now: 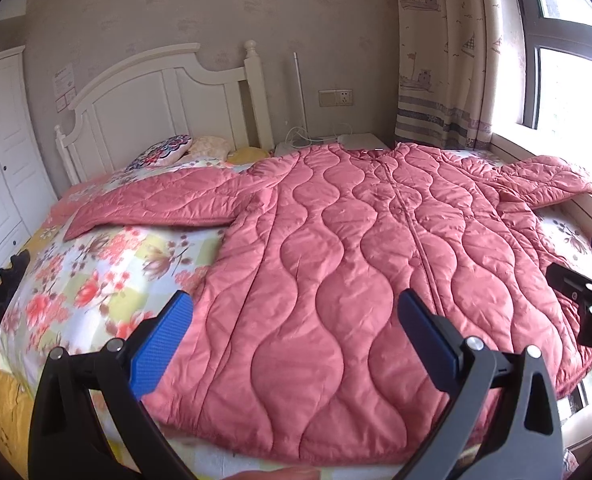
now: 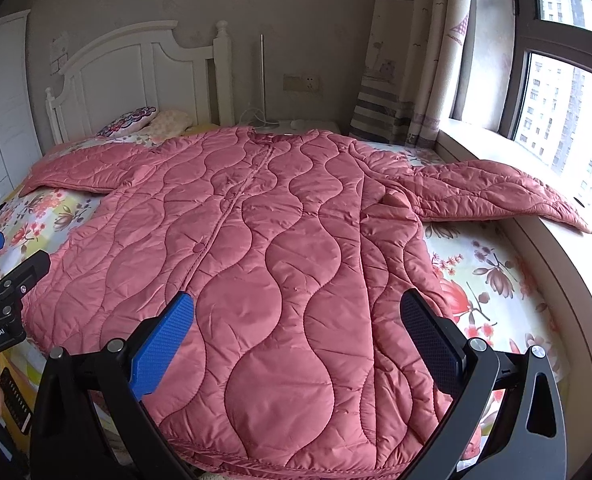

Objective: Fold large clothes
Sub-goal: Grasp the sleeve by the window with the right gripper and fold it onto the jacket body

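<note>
Lying lengthwise away from both empty, spread grippers, left (image 1: 296,340) and right (image 2: 296,340), the coat (image 2: 256,240) presents its hem nearest.

I read "GenRobot.AI" in white letters on the black body of the left gripper (image 2: 0,300), at the left edge of my right wrist view. On the right gripper (image 1: 588,308), seen from my left wrist camera, only a partial "D" is legible. A paper notice (image 1: 65,86) on the wall carries print too small to read.
</note>
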`<state>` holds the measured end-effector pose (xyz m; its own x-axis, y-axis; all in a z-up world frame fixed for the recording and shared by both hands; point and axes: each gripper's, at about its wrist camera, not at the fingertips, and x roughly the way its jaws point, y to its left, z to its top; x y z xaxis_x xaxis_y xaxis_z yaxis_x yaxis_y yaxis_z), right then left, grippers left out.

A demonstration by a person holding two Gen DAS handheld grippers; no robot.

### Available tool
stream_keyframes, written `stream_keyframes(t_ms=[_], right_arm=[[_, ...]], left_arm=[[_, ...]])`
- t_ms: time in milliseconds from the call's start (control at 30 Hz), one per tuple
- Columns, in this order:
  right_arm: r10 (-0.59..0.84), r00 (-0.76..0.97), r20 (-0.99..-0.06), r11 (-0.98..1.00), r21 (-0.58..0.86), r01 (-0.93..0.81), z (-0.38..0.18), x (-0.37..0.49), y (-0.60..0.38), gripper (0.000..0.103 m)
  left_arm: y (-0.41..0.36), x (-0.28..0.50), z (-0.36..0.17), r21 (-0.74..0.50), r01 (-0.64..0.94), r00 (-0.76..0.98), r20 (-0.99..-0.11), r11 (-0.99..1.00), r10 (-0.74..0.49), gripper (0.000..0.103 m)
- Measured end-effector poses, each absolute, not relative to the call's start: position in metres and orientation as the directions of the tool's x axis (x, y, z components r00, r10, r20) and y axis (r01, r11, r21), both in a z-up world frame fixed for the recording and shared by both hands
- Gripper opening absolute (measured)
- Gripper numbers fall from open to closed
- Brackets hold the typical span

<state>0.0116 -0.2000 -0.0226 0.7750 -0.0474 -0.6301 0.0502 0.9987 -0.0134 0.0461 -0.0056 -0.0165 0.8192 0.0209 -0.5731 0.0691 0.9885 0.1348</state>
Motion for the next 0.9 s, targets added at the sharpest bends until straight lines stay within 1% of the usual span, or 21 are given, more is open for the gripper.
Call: stream_keyframes(t_ms=[100,200,267,400,500,567,700,767,833,867,900], right_arm=[[-0.035,0.781,-0.623,0.998,0.024,0.064,-0.021,0.030,-0.219,0.099],[-0.072,0.773,-0.630,0.984,0.082,0.159,-0.021,0.058,-0.260,0.099],[-0.114,0.751,-0.650,0.953,0.144,0.268,-0.025,0.083,-0.303,0.099],[-0.164,0.690,-0.705,0.837,0.270,0.475,-0.043,0.125,-0.392,0.099],[-0.158,0.698,-0.698,0.740,0.384,0.552,-0.055,0.145,-0.450,0.099],[-0.168,0.678,-0.716,0.684,0.410,0.604,-0.064,0.157,-0.477,0.099],[-0.208,0.654,-0.727,0.605,0.430,0.670,-0.080,0.177,-0.512,0.099],[-0.225,0.650,-0.726,0.566,0.445,0.694,-0.088,0.184,-0.526,0.099],[-0.260,0.648,-0.716,0.542,0.447,0.712,-0.091,0.186,-0.533,0.094],[-0.283,0.650,-0.705,0.535,0.446,0.717,-0.091,0.186,-0.534,0.083],[-0.306,0.655,-0.691,0.534,0.446,0.719,-0.089,0.185,-0.535,0.068]], left_arm=[[-0.014,0.086,-0.017,0.167,0.115,0.808,-0.590,0.979,0.006,0.101],[-0.020,0.144,-0.029,0.173,0.176,0.783,-0.622,0.969,-0.031,0.101],[-0.021,0.190,-0.045,0.185,0.205,0.749,-0.662,0.961,-0.033,0.101],[-0.018,0.249,-0.078,0.236,0.196,0.696,-0.717,0.952,0.035,0.101],[-0.012,0.267,-0.095,0.183,0.233,0.659,-0.752,0.955,-0.017,0.101],[-0.008,0.275,-0.107,0.138,0.256,0.622,-0.781,0.957,-0.054,0.101],[0.007,0.281,-0.112,0.027,0.252,0.585,-0.801,0.967,-0.130,0.101],[0.011,0.283,-0.113,-0.004,0.248,0.576,-0.803,0.969,-0.151,0.101],[0.008,0.281,-0.115,0.004,0.247,0.579,-0.803,0.969,-0.145,0.101],[0.006,0.281,-0.115,0.010,0.247,0.579,-0.803,0.969,-0.139,0.101],[0.006,0.281,-0.115,0.011,0.247,0.579,-0.804,0.969,-0.138,0.101]])
